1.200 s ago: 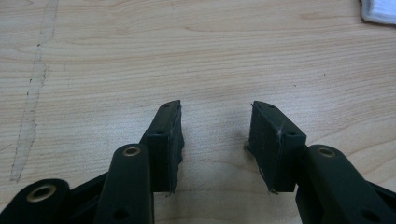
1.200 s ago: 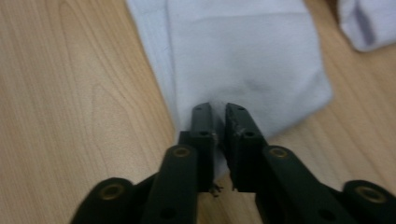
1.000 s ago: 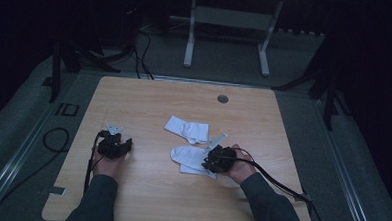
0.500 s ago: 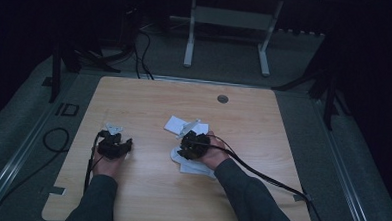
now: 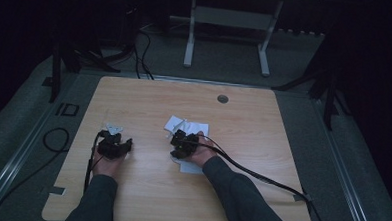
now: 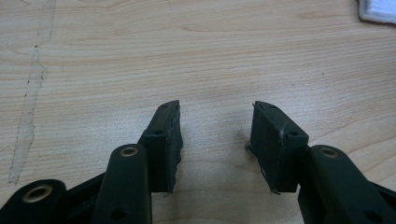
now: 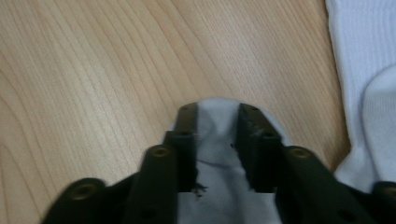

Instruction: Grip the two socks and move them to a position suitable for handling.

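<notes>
Two white socks lie mid-table: one (image 5: 192, 126) farther back, one (image 5: 189, 166) nearer the person. My right gripper (image 5: 180, 143) sits over them, with its jaws shut on a rounded end of the near white sock (image 7: 217, 154). In the right gripper view, my right gripper (image 7: 217, 113) pins that cloth just above the wood, and the other sock (image 7: 369, 74) lies to the right. My left gripper (image 5: 114, 146) rests at the table's left. In its own view, my left gripper (image 6: 217, 119) stands open over bare wood with nothing between the jaws.
A small white piece (image 5: 114, 129) lies just beyond the left gripper, and a white cloth corner (image 6: 379, 9) shows at the top right of the left gripper view. The wooden table (image 5: 262, 143) has a round cable hole (image 5: 223, 98) at the back. Cables trail from both grippers.
My right gripper has travelled left across the table, dragging the gripped sock end with it over the rest of the sock. The left gripper has stayed put.
</notes>
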A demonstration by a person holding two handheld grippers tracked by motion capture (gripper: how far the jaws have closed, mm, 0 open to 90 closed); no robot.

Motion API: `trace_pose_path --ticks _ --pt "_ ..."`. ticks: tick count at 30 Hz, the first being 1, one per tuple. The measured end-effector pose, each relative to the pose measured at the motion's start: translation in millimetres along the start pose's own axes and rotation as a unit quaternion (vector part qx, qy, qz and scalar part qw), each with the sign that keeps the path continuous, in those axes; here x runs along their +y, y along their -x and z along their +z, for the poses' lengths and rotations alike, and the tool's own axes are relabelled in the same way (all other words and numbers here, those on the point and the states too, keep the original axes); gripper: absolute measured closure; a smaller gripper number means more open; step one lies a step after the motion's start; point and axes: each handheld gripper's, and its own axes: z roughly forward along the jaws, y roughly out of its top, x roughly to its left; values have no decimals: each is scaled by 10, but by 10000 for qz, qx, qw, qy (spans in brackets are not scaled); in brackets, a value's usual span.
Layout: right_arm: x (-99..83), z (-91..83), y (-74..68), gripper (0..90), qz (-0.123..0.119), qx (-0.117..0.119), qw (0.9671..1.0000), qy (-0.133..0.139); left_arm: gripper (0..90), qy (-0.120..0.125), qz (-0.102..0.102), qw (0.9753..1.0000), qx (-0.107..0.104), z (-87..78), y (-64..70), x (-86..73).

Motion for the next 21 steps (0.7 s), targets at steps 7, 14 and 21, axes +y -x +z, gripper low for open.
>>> trace_pose_path --ticks 7,14,21 --pt "-2 -24 30 867 177 -51 9998 55 529 0 17 10000 -7 -1 -3 0" --pt "16 -297 102 866 151 -101 9996 222 528 0 10 10000 -10 -1 -2 -1" --pt "-93 -602 134 865 -21 -222 9995 218 527 -3 13 10000 -9 -2 -2 -1"
